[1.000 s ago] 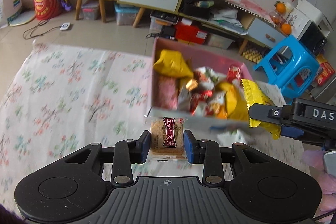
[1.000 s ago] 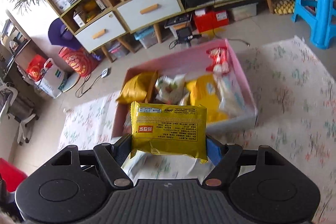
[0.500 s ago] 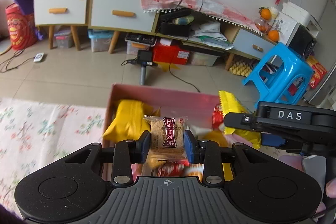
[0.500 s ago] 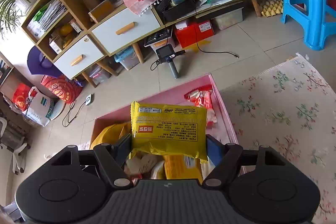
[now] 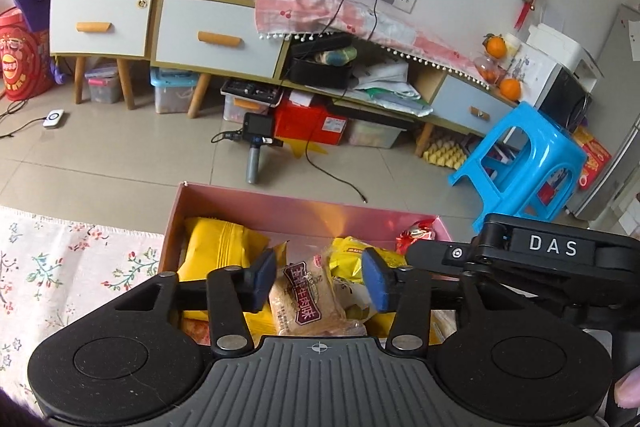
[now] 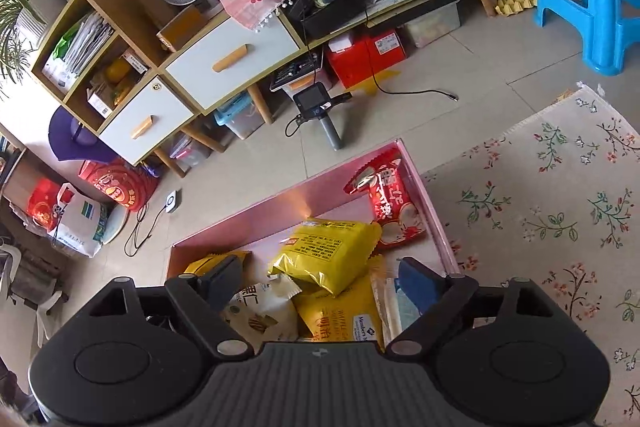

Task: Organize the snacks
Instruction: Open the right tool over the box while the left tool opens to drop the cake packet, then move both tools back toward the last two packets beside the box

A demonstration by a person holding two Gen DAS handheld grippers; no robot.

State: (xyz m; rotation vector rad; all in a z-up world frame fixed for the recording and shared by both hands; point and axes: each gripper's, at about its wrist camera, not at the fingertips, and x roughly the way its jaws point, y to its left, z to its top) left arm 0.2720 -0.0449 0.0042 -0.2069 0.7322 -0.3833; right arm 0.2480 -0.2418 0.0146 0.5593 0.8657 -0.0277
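A pink box (image 5: 280, 203) full of snack packs sits on the flowered cloth. My left gripper (image 5: 318, 285) is open right above it, and the brown cake pack (image 5: 306, 303) lies loose on the pile between its blue pads. My right gripper (image 6: 320, 287) is open over the same pink box (image 6: 280, 211). The yellow snack pack (image 6: 326, 249) lies on the pile just beyond its fingers, next to a red pack (image 6: 386, 195). The right gripper's black body (image 5: 520, 255) shows at the right of the left wrist view.
The flowered cloth (image 6: 560, 211) spreads right of the box and also left (image 5: 72, 267). Beyond the cloth's edge lie tiled floor, a handheld camera (image 5: 256, 139) with a cable, a blue stool (image 5: 520, 163) and a long cabinet (image 5: 216, 39).
Both grippers moved forward over the pink box and opened. The brown cake pack and the yellow pack dropped from the jaws onto the pile.
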